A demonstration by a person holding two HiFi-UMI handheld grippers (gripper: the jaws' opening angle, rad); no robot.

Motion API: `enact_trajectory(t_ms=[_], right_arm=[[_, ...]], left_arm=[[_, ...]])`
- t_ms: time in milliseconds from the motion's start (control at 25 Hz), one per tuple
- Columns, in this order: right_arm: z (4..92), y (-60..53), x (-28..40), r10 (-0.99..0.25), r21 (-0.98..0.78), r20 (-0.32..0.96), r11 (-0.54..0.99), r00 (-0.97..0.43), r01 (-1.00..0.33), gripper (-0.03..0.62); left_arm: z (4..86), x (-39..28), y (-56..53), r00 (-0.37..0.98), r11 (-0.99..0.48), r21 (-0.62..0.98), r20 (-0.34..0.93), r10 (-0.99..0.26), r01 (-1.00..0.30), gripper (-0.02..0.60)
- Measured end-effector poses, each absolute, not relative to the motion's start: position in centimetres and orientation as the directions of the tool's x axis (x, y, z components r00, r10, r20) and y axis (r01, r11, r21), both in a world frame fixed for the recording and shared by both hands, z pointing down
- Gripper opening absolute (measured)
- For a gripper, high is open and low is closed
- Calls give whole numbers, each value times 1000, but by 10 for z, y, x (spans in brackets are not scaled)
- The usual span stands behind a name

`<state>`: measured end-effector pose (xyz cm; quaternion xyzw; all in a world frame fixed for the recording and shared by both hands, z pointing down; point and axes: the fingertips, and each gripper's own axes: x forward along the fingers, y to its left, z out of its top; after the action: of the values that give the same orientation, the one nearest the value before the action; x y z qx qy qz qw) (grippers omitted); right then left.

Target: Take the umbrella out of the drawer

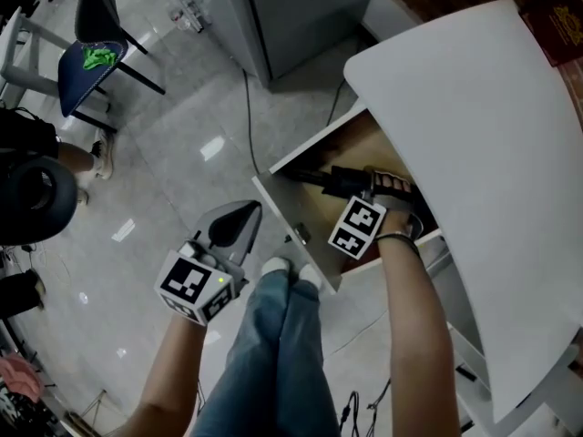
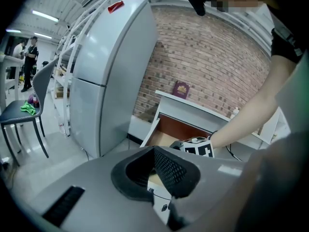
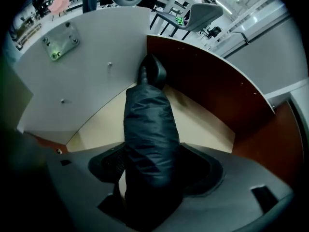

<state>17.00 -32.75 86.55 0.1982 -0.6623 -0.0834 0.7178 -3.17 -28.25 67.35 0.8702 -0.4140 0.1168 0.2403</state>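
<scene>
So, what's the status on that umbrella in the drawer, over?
Left gripper open, empty, outside the drawer. Right gripper down in drawer, jaws open around umbrella, not clamped. Nothing lying on the umbrella.

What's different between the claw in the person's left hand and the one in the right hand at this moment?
The right claw reaches down into the open drawer; the left claw hangs outside it, over the floor. The right claw has the folded black umbrella between its jaws, not yet pinched; the left claw has nothing between its jaws. What they share: both stand open.
</scene>
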Motion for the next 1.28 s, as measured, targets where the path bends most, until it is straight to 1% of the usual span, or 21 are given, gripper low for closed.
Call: enact_trajectory(t_ms=[200,280,560,720,840,920,1040,1280], right_arm=[[875,-331,173,-304,326,942,930,143,-169,319],[875,-330,172,-293,315,945,935,146,-165,321],[869,-326,169,-316,329,943,934,107,-141,274],[858,-324,163,-340,346,938,927,63,-142,268],[848,-322,156,-352,350,936,925,19,-148,270],[840,-322,152,-366,358,931,919,-19,-167,270],[826,-322,143,-391,364,917,901,-76,-236,270],[797,-318,118,-417,351,897,873,-147,-338,270]], left_arm=[[680,-37,-285,614,-517,332,407,-676,-789,-6],[682,-38,-286,608,-507,336,410,-680,-794,-6],[676,-35,-281,629,-537,328,406,-663,-777,-6],[673,-39,-274,634,-557,304,417,-651,-773,-6],[666,-46,-272,625,-544,308,420,-658,-780,-6],[662,-50,-271,619,-540,304,423,-662,-785,-6],[656,-55,-271,610,-535,293,427,-668,-792,-6],[633,-61,-268,603,-547,259,415,-681,-796,-6]])
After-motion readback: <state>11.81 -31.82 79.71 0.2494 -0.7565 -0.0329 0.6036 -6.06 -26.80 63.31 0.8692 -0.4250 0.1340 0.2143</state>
